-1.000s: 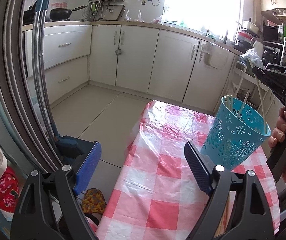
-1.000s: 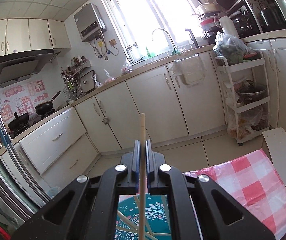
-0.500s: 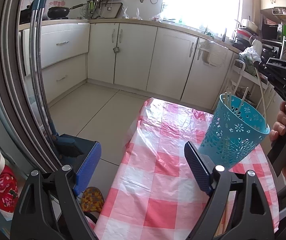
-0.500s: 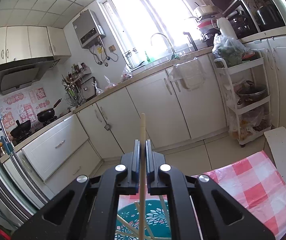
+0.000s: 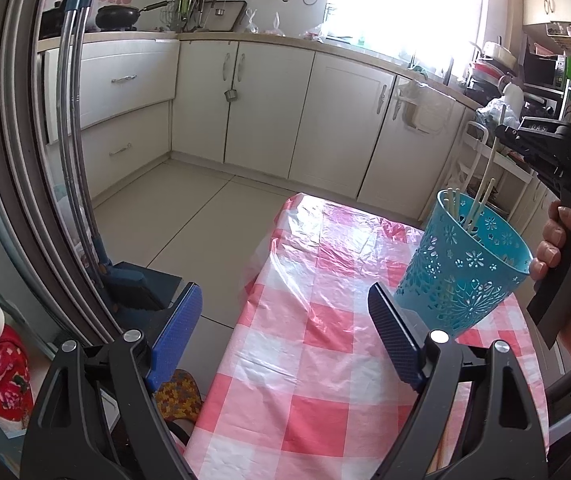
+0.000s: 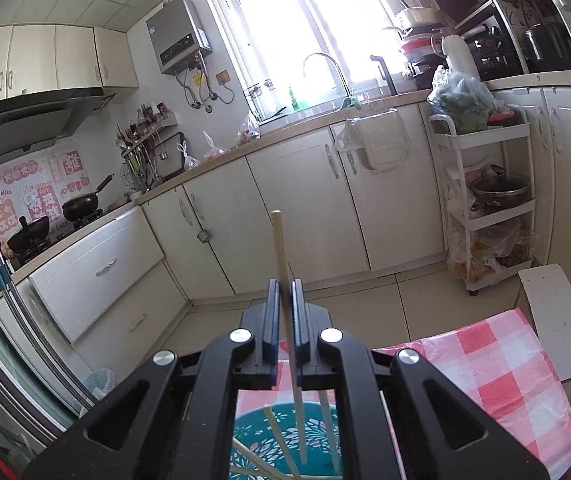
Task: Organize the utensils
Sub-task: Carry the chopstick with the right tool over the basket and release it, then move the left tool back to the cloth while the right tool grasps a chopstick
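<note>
A turquoise perforated utensil cup point(image 5: 465, 268) stands on the pink-and-white checked tablecloth point(image 5: 325, 360); several pale chopsticks stand in it. In the right wrist view the cup point(image 6: 285, 440) lies below my right gripper point(image 6: 284, 292). The right gripper is above the cup with its jaws slightly parted around one upright pale chopstick point(image 6: 281, 256), whose lower end hangs inside the cup. In the left wrist view the right gripper point(image 5: 503, 132) hovers over the cup's rim. My left gripper point(image 5: 281, 328) is open and empty, low over the table's near-left side.
White kitchen cabinets point(image 5: 261, 100) line the far wall. A white trolley point(image 6: 485, 200) with pots and bags stands at the right. A fridge door edge point(image 5: 25, 160) and blue mop point(image 5: 125, 280) stand left of the table. A white board point(image 6: 557, 320) leans beyond the table.
The chopstick has tilted and slid lower between the right jaws, which have opened a little. The right gripper moved slightly lower over the cup. The left gripper stayed open.
</note>
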